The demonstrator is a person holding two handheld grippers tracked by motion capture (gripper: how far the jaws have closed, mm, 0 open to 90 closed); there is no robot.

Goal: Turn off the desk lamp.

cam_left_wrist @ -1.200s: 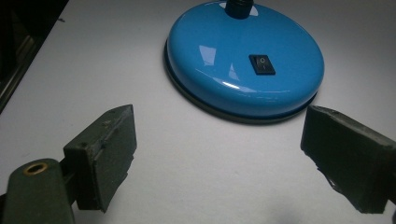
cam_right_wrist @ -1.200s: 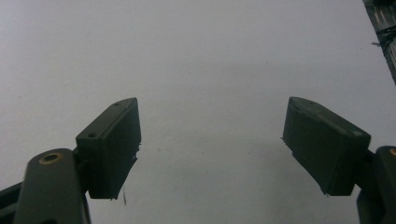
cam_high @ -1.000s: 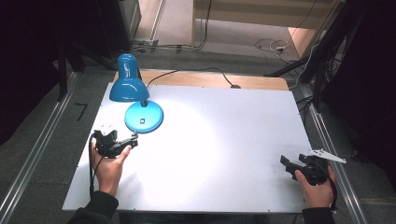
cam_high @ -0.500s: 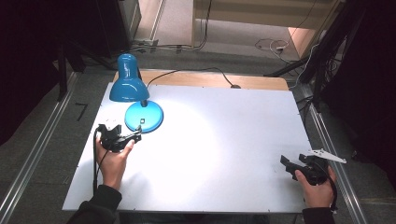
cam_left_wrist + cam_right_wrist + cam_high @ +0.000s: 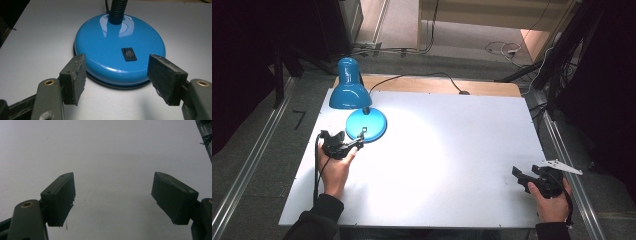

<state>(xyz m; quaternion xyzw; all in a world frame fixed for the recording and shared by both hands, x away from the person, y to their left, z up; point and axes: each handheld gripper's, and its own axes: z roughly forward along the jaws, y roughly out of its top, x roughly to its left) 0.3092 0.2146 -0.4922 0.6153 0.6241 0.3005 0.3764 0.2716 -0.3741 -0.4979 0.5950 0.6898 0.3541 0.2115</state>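
The left gripper (image 5: 116, 80) has its jaws spread wide, just short of the round glossy blue metal base (image 5: 120, 50) of the desk lamp, and it pinches nothing. It seems placed this way so that a pad can come down on something small on that base rather than grasp the lamp whole. Going from large to small: the broad white tabletop (image 5: 452, 150) carries a pool of light, so the lamp appears to be lit; the blue desk lamp (image 5: 352, 95) stands at the table's far left corner region, its shade bent over its own base, its black cord (image 5: 422, 77) trailing off the far edge. In the left gripper view the black ribbed gooseneck (image 5: 117, 11) rises from the base, and the small black rocker switch (image 5: 129, 54) sits on the near slope, lined up between the two pads. The right gripper (image 5: 537, 181) rests well apart at the near right corner, jaws likewise spread over bare table, likely kept clear because this work needs one hand.
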